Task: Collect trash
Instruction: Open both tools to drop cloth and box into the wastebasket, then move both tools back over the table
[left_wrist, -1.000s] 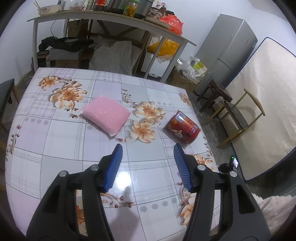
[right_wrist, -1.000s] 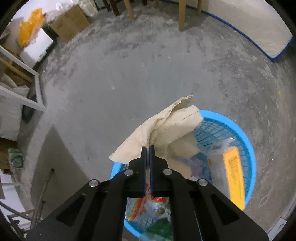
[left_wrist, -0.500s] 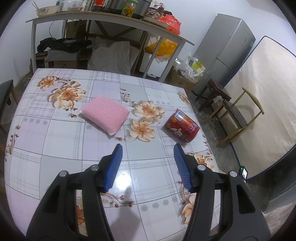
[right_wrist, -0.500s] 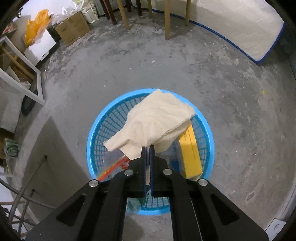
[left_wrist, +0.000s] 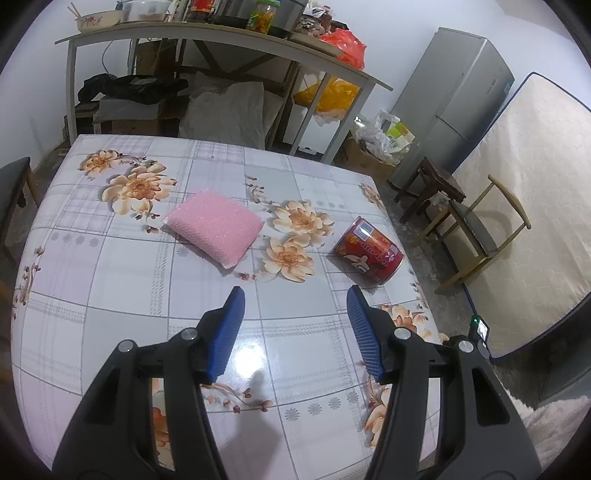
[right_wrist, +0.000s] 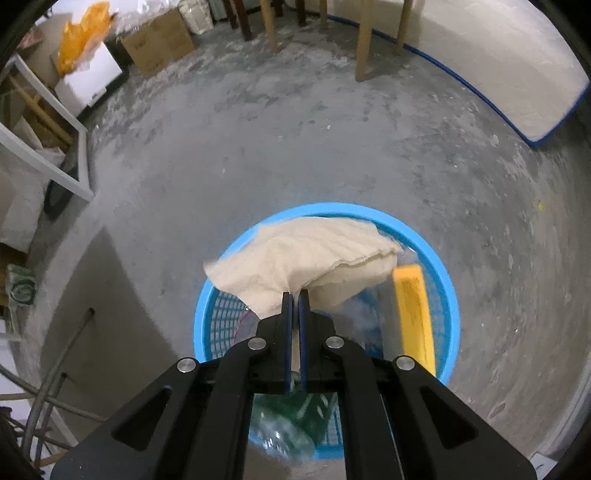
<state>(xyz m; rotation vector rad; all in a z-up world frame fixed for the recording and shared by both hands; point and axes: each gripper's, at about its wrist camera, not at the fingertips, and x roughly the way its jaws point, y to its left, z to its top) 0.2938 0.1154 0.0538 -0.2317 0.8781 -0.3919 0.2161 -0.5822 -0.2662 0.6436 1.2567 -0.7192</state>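
While the right tongs (right_wrist: 294, 295) pinch a beige paper napkin (right_wrist: 306, 254) above the blue basket (right_wrist: 448, 291), their black frame hides much of the basket's contents — a yellow box (right_wrist: 413, 314) shows, and blurred green wrapping beneath. The left tongs (left_wrist: 295, 302) stand apart, empty, over the floral counter (left_wrist: 129, 280), where a pink sponge (left_wrist: 214, 227) and a red can (left_wrist: 369, 251) on its side lie apart.

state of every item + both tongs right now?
left tongs: open, empty, above the table
right tongs: shut on beige napkin, over the basket
blue basket: upright on the floor, part full of trash
yellow box: inside the basket
red can: on its side on the table
pink sponge: flat on the table
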